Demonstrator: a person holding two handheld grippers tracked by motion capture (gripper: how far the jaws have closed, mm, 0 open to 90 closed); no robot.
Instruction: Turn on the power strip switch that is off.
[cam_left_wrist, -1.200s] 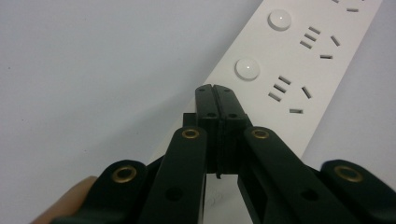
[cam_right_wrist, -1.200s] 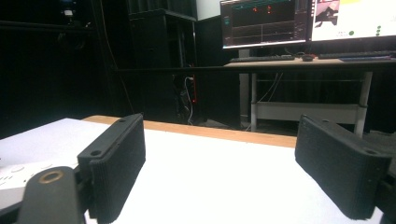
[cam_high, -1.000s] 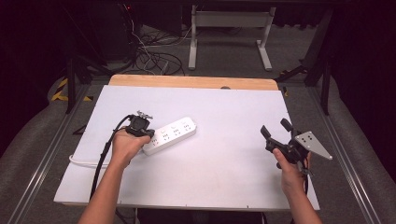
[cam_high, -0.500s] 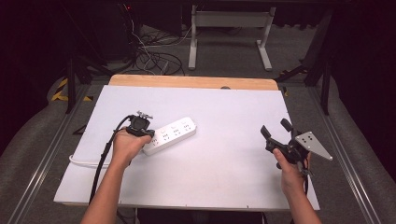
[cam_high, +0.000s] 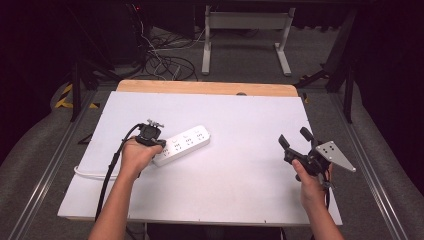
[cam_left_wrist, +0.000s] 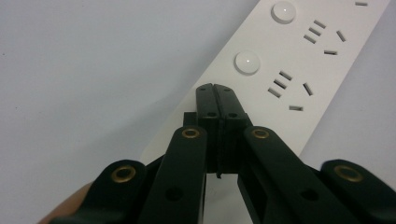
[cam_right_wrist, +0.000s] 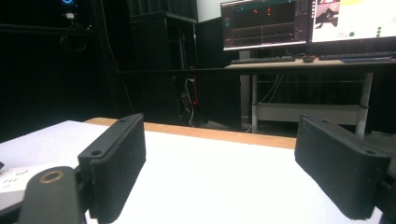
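A white power strip (cam_high: 183, 144) lies slantwise on the white table (cam_high: 235, 180), left of centre. My left gripper (cam_high: 152, 137) is held over its near end. In the left gripper view the jaws are pressed together with nothing between them, and the left gripper (cam_left_wrist: 215, 90) has its tips right at the power strip (cam_left_wrist: 299, 56), just short of a round button (cam_left_wrist: 247, 62). My right gripper (cam_high: 296, 140) hovers at the table's right side, far from the strip. The right gripper (cam_right_wrist: 233, 172) stands wide open and empty, its ribbed pads (cam_right_wrist: 116, 158) well apart.
The strip's white cord (cam_high: 89, 173) runs off to the table's left edge. A wooden strip (cam_high: 205, 87) borders the far edge. Beyond it are floor cables (cam_high: 165, 60) and a desk frame (cam_high: 245, 30). Monitors (cam_right_wrist: 299, 21) stand on a desk farther back.
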